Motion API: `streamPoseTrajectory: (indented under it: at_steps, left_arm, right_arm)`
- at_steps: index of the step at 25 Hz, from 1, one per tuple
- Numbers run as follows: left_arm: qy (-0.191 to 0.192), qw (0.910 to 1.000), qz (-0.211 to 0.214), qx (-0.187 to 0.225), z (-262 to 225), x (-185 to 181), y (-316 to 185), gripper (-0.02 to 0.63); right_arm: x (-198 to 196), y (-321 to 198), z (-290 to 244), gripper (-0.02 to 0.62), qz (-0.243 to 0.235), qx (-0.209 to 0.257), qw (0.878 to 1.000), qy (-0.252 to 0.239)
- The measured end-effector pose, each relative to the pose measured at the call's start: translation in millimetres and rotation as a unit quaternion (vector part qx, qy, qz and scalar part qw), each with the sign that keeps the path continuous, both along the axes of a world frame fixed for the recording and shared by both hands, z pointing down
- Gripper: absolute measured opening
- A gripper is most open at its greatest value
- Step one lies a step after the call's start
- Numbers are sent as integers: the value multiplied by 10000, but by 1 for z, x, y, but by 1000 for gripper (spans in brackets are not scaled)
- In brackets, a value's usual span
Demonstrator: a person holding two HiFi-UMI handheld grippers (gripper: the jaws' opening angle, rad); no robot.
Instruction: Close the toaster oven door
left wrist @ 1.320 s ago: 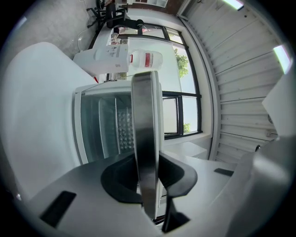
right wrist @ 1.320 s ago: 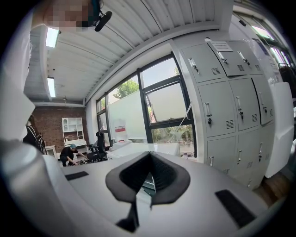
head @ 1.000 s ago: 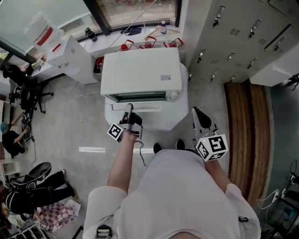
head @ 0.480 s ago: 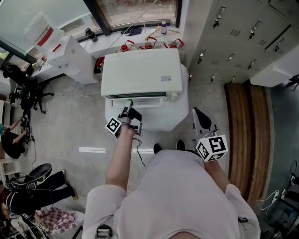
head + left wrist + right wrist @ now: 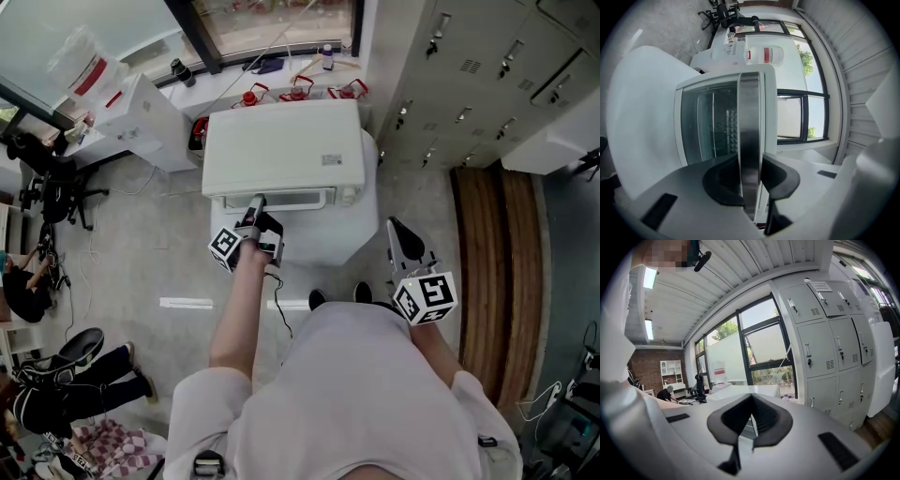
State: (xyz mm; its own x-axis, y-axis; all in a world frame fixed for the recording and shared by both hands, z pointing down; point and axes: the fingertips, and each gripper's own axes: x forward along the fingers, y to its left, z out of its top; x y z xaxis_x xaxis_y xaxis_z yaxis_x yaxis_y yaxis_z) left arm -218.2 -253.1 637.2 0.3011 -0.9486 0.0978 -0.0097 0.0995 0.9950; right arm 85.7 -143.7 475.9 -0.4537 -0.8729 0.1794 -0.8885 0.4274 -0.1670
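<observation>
Toaster oven (image 5: pixel 281 145) at 12 o'clock on a white stand (image 5: pixel 347 239); its door (image 5: pixel 708 126) looks nearly upright, so I'd say most of the swing is done and what's left is seating it and releasing. Left gripper (image 5: pixel 255 204) pinches the steel door handle (image 5: pixel 750 117); right gripper (image 5: pixel 398 230) idles at 4 o'clock, jaws pressed together on nothing. Top sticker (image 5: pixel 331 158) and the jug's red label (image 5: pixel 749 55) are too small to read.
</observation>
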Motion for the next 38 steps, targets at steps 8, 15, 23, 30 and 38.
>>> streamPoseTrajectory:
  at_steps: [8,15,23,30,38]
  left_arm:
    - [-63,9997,42,-234,0,0,-4,92]
    - [-74,9995,63,-290,0,0,-4,92]
    - [-262,9986,194,-428,2,1,-4,105]
    - [-271,9982,177,-498,3,-2,0,184]
    - [-198,9990,124,-389,-7,-7,10,190]
  right_arm:
    - [2,-1,0,8,39,15,10000,42]
    - [4,-1,1,8,44,9,10000,22]
    - [4,0,0,8,28,54,10000,67]
    - [6,3,-1,8,53,71,9999,55]
    - [6,7,-2,8,39,79,10000,25]
